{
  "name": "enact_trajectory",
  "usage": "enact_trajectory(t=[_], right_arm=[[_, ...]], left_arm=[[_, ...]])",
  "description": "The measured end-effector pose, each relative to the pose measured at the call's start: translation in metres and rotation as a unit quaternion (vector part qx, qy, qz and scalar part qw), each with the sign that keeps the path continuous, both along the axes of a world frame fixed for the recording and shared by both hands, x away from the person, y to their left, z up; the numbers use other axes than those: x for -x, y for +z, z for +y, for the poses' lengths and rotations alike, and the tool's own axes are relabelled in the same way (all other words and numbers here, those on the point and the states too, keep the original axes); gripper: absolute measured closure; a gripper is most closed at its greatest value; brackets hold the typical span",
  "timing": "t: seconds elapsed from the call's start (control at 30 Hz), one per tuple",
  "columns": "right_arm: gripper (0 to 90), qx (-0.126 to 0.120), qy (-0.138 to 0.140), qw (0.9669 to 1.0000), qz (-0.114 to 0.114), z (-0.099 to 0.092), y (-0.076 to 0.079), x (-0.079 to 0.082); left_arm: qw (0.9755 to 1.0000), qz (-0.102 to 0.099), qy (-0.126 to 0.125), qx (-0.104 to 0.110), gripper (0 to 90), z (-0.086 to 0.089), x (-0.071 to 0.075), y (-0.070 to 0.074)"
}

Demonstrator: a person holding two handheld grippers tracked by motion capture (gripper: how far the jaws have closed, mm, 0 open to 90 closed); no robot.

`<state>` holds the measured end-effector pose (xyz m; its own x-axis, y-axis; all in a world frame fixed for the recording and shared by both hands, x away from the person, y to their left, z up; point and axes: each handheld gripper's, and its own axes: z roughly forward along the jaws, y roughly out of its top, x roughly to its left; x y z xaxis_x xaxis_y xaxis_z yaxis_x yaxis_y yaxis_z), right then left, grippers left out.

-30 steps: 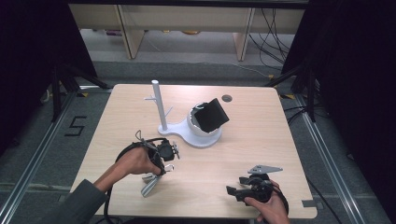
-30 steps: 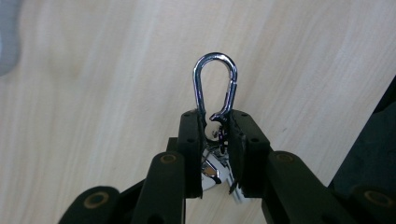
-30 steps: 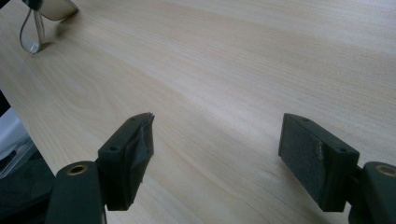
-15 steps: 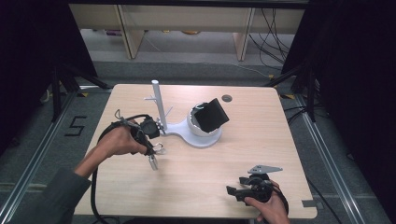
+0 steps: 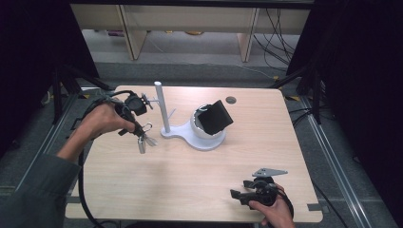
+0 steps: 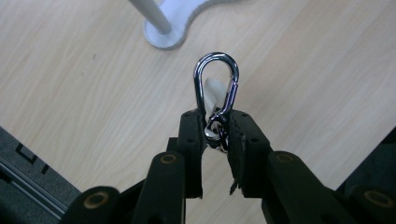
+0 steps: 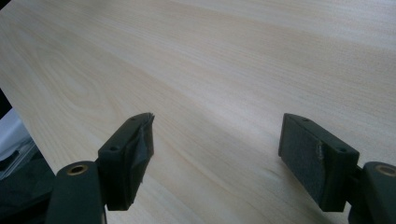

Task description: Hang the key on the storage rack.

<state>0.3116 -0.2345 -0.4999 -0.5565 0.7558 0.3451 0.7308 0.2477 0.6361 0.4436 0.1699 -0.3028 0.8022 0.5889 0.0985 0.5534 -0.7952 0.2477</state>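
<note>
My left gripper (image 5: 139, 130) is held above the table's left side, shut on a silver carabiner (image 6: 216, 83) at its swivel end. The clip's loop sticks out past the jaws, and keys (image 5: 142, 142) dangle below it in the high view. Just right of this gripper rises the white post (image 5: 161, 107) of a stand, on a white base (image 5: 177, 133). The left gripper view looks down on the post (image 6: 150, 15) and the wooden table. My right gripper (image 5: 241, 194) rests near the table's front right edge, open, with nothing but bare wood between its pads (image 7: 130, 149).
A white rounded holder carrying a tilted black box (image 5: 215, 117) sits on the stand's base at mid-table. A small round hole (image 5: 231, 99) lies near the table's far edge. Dark floor and metal rails surround the table (image 5: 190, 180); shelving stands behind.
My left hand has lifted the carabiner and keys off the table and carried them away from the front edge, up beside the white post. The right hand has stayed put.
</note>
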Motion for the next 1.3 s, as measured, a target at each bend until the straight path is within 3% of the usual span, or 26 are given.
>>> enact_trajectory(t=[0.33,0.5,0.73,0.97,1.3], right_arm=[[27.4,0.0,-0.001,1.0,0.004,0.0,0.0,0.001],[27.4,-0.009,0.005,0.9999,0.008,0.001,-0.001,0.0],[27.4,0.0,0.0,1.0,0.005,0.002,-0.001,0.0],[27.4,-0.007,0.006,1.0,0.003,0.002,-0.001,0.001],[27.4,0.001,0.005,1.0,0.004,0.001,0.0,0.001]], left_arm=[[0.9986,-0.015,0.049,0.012,74.9,0.015,-0.026,0.015],[0.9979,-0.017,0.06,0.019,74.9,0.015,-0.033,0.022],[0.9968,-0.022,0.074,0.021,74.9,0.016,-0.044,0.028],[0.9967,-0.02,0.077,0.011,74.9,0.01,-0.055,0.027],[0.9962,-0.014,0.084,0.017,74.9,0.004,-0.066,0.025]])
